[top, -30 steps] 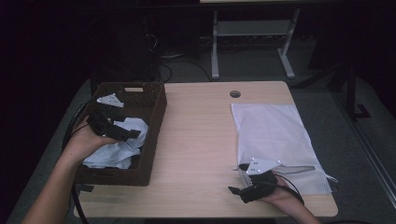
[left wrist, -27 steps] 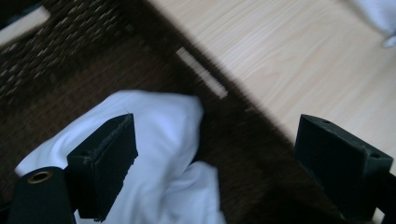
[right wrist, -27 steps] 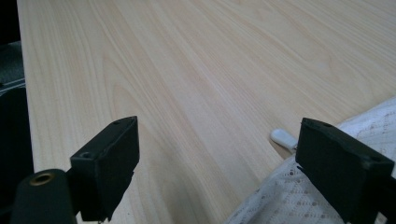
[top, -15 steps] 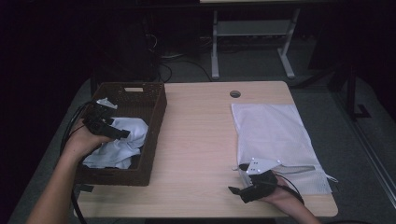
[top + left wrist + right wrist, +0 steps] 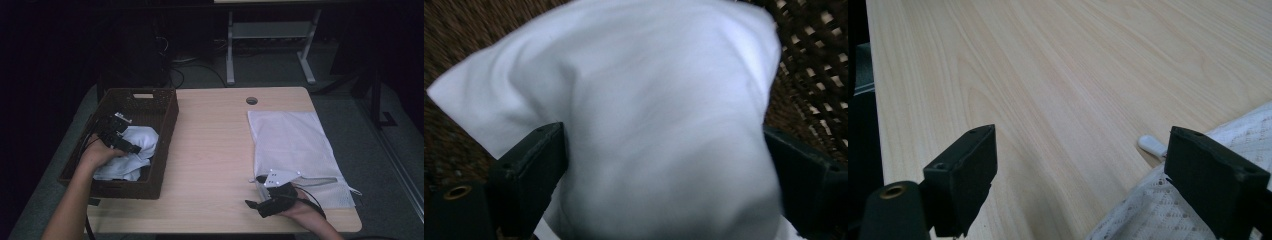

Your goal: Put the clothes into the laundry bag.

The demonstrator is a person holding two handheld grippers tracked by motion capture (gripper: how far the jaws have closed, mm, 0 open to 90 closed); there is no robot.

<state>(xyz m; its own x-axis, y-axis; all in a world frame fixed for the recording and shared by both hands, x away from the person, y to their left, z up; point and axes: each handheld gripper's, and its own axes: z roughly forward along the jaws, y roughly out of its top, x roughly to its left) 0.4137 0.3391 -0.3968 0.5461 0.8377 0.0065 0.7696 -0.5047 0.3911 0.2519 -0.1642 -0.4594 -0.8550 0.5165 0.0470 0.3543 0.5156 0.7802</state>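
Note:
A white cloth (image 5: 140, 142) lies bunched in a brown wicker basket (image 5: 170, 125) at the table's left. My left gripper (image 5: 131, 148) is down inside the basket, open, its jaws wide apart on either side of a bulge of the white cloth (image 5: 659, 115). My right gripper (image 5: 255, 207) rests open near the table's front edge, by the near corner of a white mesh bag (image 5: 295, 145). In the right gripper view only bare tabletop (image 5: 1048, 100) lies between the jaws, and the mesh bag's corner (image 5: 1148, 210) sits at the lower right.
The mesh bag lies flat on the right half of the table, its small white zipper pull (image 5: 1152, 144) on the wood. A cable hole (image 5: 252, 100) is at the back. The basket wall (image 5: 809, 65) stands close on the left gripper's right side.
My left gripper has shifted a little toward the front of the basket and down onto the white cloth. The right gripper has stayed put.

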